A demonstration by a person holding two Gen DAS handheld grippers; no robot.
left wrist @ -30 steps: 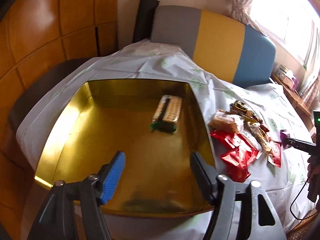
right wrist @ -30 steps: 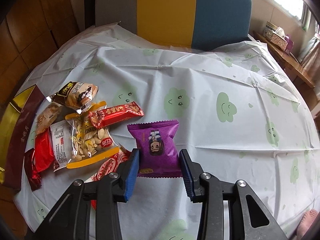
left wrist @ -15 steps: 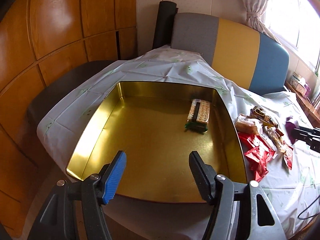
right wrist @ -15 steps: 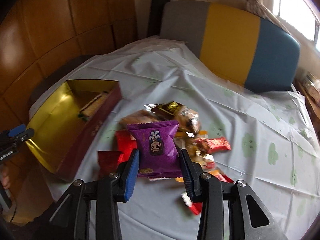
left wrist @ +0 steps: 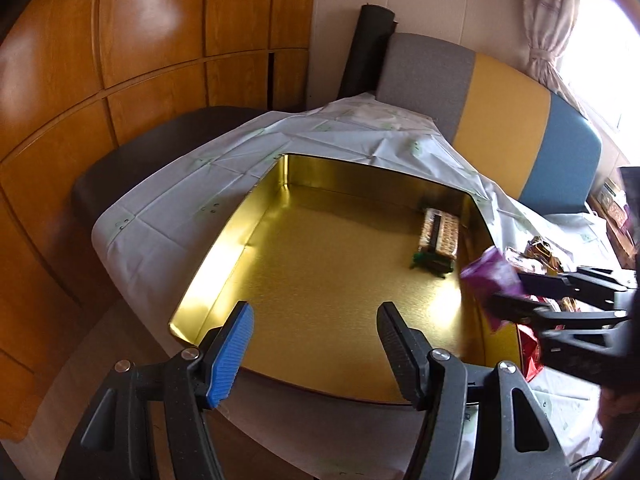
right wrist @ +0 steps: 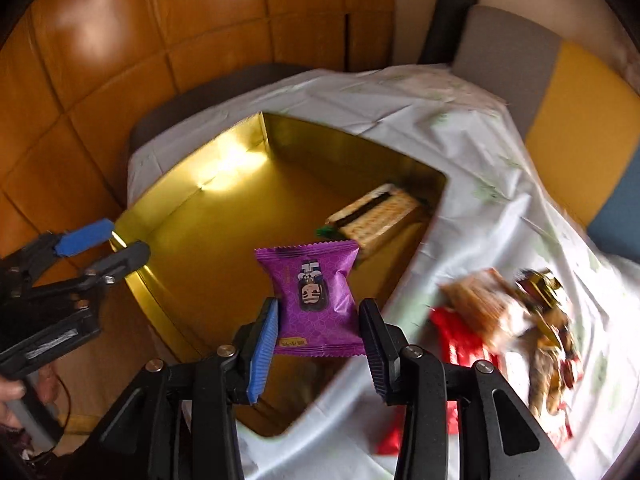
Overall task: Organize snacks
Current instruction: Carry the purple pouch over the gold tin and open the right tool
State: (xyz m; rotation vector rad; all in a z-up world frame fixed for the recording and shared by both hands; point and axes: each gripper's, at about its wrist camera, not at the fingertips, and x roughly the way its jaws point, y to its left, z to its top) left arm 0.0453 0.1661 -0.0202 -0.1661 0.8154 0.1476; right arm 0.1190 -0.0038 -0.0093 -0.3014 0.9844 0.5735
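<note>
The right gripper (right wrist: 318,322) is pinching a purple snack packet (right wrist: 314,294) by its lower edge, holding it upright over the near part of the gold tin (right wrist: 180,216). The left gripper (left wrist: 314,322) is hovering at the tin's near rim with its jaws spread wide and nothing between them. Farther in, 1 cracker pack (right wrist: 378,216) is lying on the tin's floor near the far right corner. Right of the tin, other snacks (right wrist: 512,320) are lying heaped on the white tablecloth (right wrist: 460,152).
</note>
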